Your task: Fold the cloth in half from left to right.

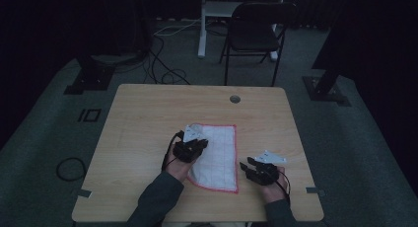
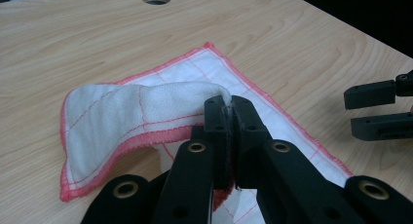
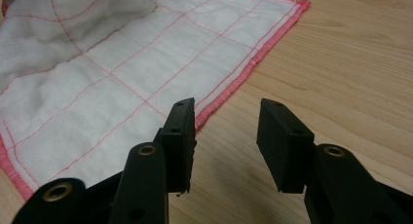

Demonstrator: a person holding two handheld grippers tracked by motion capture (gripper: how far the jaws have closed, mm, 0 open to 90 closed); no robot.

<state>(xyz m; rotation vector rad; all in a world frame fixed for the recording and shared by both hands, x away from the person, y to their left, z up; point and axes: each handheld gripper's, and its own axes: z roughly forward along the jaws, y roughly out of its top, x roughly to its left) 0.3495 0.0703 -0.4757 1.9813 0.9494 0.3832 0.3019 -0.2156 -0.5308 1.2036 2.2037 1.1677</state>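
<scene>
One white cloth (image 2: 117, 112) (red-hemmed): soft, light, limp; best taken at its hem. Left gripper (image 2: 229, 109) clamps a lifted fold; right gripper (image 3: 226, 136) gapes, empty.

Bare table (image 1: 148, 113) lies open all round my hands, with only the cloth (image 1: 219, 155) between my left gripper (image 1: 196, 144) and right gripper (image 1: 249, 165).

No legible text — no labels, signs.

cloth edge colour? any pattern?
Cloth: white with a thin red grid, pink-red stitched edge. Clearest in the right gripper view.
</scene>
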